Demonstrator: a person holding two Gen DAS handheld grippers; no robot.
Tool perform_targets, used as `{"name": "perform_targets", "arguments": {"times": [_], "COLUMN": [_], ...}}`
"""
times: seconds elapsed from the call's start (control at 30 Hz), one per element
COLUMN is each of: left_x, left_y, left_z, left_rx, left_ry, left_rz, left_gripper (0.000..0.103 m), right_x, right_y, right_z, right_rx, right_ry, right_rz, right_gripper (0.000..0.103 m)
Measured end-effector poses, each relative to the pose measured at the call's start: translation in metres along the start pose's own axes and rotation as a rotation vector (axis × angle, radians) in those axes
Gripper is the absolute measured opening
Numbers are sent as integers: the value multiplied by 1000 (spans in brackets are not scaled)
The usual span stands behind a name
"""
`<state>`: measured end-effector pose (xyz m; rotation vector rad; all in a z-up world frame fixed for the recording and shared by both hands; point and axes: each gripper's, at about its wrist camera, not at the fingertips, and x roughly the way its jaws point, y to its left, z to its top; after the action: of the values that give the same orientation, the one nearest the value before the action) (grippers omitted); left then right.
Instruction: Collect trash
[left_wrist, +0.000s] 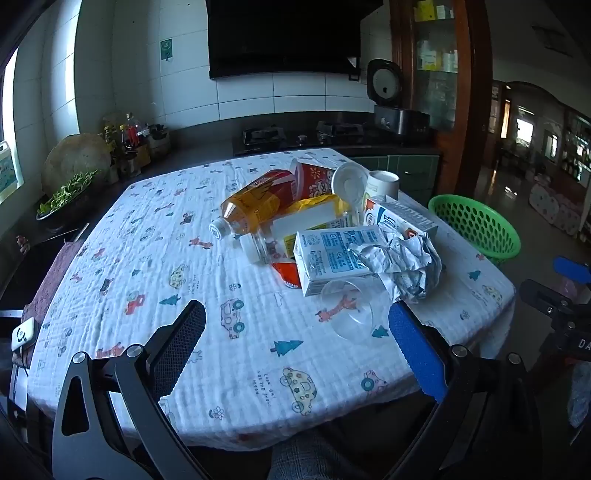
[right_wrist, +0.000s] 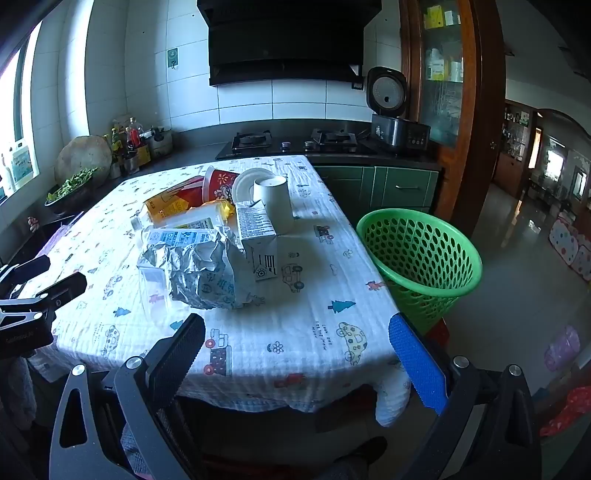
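- Left wrist view: the left tongs (left_wrist: 295, 332) hang spread wide over the near edge of the bench (left_wrist: 147, 266), gripping nothing.
- Right wrist view: the right tongs (right_wrist: 297, 343) are likewise spread apart and hold nothing, poised at the near corner of the bench.
- All the trash sits in one heap mid-bench: an orange bottle (left_wrist: 255, 210) on its side, a red cup (left_wrist: 314, 181), a white lid (left_wrist: 349, 182), a white cup (left_wrist: 382, 184), a milk carton (left_wrist: 332, 258), a second carton (right_wrist: 256, 225), crumpled foil (right_wrist: 207, 273), and a clear cup (left_wrist: 351, 310) tipped over nearest the left tongs.
- A green basket (right_wrist: 421, 251) stands on the floor just beside the bench's right side; what shows of its inside looks empty (its bottom is hidden).
- Judged from this, collecting has hardly begun: nothing is gripped, nothing seen binned, and the whole heap is left.
- The clear cup or the foil looks like the easiest first pick, being closest.
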<state>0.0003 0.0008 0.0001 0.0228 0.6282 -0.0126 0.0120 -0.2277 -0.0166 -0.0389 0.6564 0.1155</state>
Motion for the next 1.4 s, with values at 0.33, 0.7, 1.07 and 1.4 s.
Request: {"name": "perform_targets", "arguments": {"times": [0.33,0.7,1.07,1.4], "left_x": [2,1,-2,0], "left_y": [-3,-1,1,3], "left_z": [-3,-2,0,1], "left_rx": [12,7,-12,-22], "left_ry": [-3,-6,-17,-12], "left_rz": [7,0,-1,5], "left_gripper": [97,97,97,97], "right_x": [0,-3,-4,-2], "right_y": [-2,-1,1,2], "right_z": [1,-2,-3,-3], "right_rx": [11,10,7,5], "right_ry": [-1,-7,-7,-8], "right_rz": [5,6,11,12], "right_gripper": [97,97,97,97]}}
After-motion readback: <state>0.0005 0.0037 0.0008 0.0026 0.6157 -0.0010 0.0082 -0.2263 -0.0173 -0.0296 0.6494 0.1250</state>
